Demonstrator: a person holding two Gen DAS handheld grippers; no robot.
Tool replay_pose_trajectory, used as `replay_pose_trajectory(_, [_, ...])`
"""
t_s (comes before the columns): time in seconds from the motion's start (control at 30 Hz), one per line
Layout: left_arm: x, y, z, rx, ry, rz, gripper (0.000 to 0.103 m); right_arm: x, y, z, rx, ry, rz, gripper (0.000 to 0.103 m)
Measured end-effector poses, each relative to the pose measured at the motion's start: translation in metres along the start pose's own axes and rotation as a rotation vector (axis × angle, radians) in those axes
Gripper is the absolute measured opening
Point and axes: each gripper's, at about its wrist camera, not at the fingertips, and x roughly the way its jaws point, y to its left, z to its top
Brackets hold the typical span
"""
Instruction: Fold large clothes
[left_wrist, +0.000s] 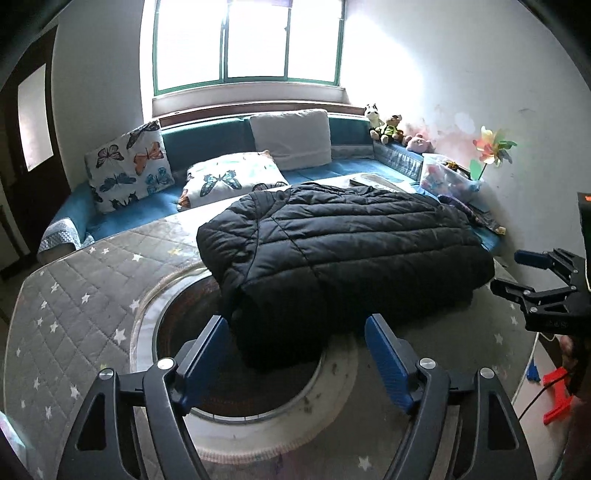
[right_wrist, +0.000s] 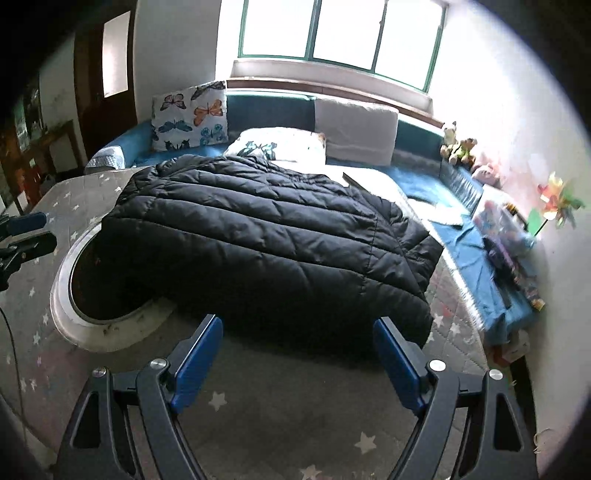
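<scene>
Left wrist view: black puffer jacket (left_wrist: 343, 254) folded on star-print quilt (left_wrist: 85, 291).
Left claw (left_wrist: 299, 354): open, empty.
Right claw (right_wrist: 299, 354): open, empty.

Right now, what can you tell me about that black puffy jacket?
The black jacket is a quilted, padded coat with a slightly shiny shell stitched in horizontal bands. It lies folded into a thick bundle on the grey star-patterned mat, partly covering a round white-rimmed hole in it. Nothing holds it: both pairs of blue fingers hang open, short of its near edge.
</scene>
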Motion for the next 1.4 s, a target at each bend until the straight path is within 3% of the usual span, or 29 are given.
replay_pose_trajectory(0.37, [-0.047, -0.013, -0.038, 0.054, -0.049, 0.096, 0.082, -0.025, 0.023, -0.023, 0.084, -0.059, 0.025, 0.091])
replay_pose_trajectory(0.57, [-0.063, -0.008, -0.052, 0.027, -0.065, 0.106, 0.082, -0.038, 0.030, -0.029, 0.109, -0.105, -0.039, 0.091])
replay_pose_trajectory(0.67, [-0.070, -0.007, -0.059, 0.025, -0.071, 0.109, 0.082, -0.043, 0.032, -0.033, 0.132, -0.110, -0.015, 0.091])
replay_pose_trajectory(1.4, [-0.075, -0.024, -0.061, 0.068, -0.065, 0.107, 0.082, -0.057, 0.030, -0.040, 0.159, -0.153, -0.014, 0.091])
